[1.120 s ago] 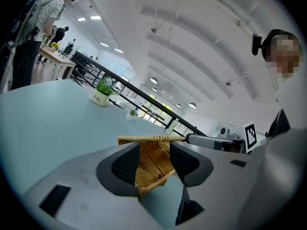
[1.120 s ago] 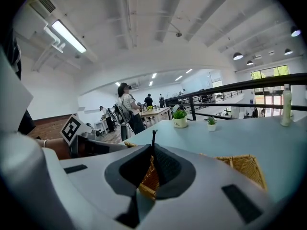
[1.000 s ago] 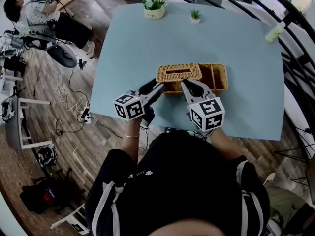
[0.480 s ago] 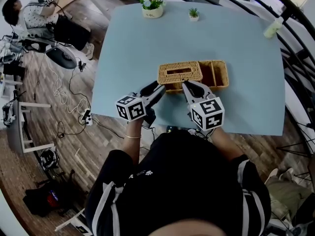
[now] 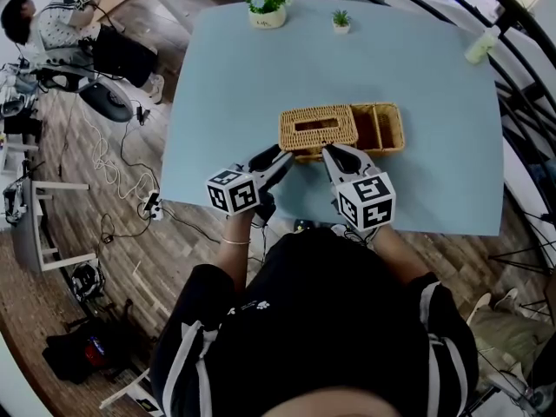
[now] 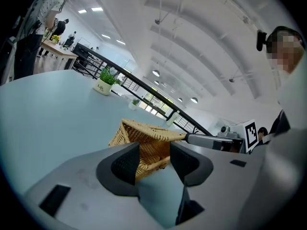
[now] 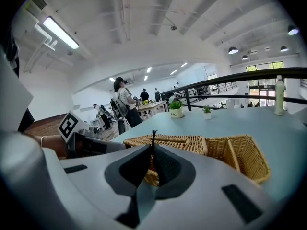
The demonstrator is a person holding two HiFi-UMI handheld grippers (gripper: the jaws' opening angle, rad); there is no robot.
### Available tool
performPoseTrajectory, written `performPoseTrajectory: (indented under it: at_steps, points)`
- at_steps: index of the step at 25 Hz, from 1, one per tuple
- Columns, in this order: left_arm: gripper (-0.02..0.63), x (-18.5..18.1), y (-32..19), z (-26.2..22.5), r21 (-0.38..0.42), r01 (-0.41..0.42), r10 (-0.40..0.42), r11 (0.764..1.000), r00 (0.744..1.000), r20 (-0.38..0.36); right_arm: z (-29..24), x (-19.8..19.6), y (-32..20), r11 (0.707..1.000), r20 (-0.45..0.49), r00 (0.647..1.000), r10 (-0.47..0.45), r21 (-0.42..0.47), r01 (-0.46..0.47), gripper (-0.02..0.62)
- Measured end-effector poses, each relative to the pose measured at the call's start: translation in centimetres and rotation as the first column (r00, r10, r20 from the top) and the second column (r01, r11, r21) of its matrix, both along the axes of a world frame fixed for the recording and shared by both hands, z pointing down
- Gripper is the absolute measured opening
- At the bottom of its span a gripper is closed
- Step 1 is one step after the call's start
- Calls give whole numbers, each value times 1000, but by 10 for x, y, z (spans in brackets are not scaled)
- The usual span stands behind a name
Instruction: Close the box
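A long wicker box [image 5: 389,134] lies mid-table on the blue table [image 5: 434,181]. A wicker lid with a slot [image 5: 318,127] covers its left part; the right compartment stands uncovered. My right gripper [image 5: 328,151] sits at the box's front edge. In the right gripper view this gripper [image 7: 153,150] is shut on a thin dark cord [image 7: 153,137], with the lid [image 7: 177,140] just beyond. My left gripper [image 5: 282,156] is open at the box's front left corner. In the left gripper view the box [image 6: 144,138] shows through its gap [image 6: 154,150].
A potted plant [image 5: 266,9] and a smaller one [image 5: 341,21] stand at the table's far edge, a pale bottle [image 5: 483,49] at the far right corner. A black railing [image 5: 521,102] runs along the right. A seated person [image 5: 52,20] is far left.
Hardly anything differs. Both grippers hold the same places at the box's front edge; the view has only shifted slightly.
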State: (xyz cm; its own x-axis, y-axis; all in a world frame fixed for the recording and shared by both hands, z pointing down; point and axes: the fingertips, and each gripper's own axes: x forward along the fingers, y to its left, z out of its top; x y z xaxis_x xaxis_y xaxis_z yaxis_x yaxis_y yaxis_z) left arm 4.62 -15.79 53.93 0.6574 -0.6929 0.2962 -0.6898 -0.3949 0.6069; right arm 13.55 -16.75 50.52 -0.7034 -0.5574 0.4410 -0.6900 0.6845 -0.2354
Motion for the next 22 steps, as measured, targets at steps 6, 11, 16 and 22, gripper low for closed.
performPoseTrajectory:
  at_steps: [6,11,16,22]
  points:
    - [178,-1,6,4,-10,2,-2,1000,1000,-7,6,0,5,1000,-11,1000,2,-15,-3,18]
    - [178,-2,8,9,-19,6,-6,1000,1000,-5,12,1,6,1000,-23,1000,3,-25,-4,18]
    - [178,-2,11,14,-29,10,-10,1000,1000,-6,18,1,8,999,-34,999,5,-37,-6,18]
    - [178,-2,12,15,-28,14,-14,999,1000,-4,27,2,10,998,-45,999,7,-54,-10,18]
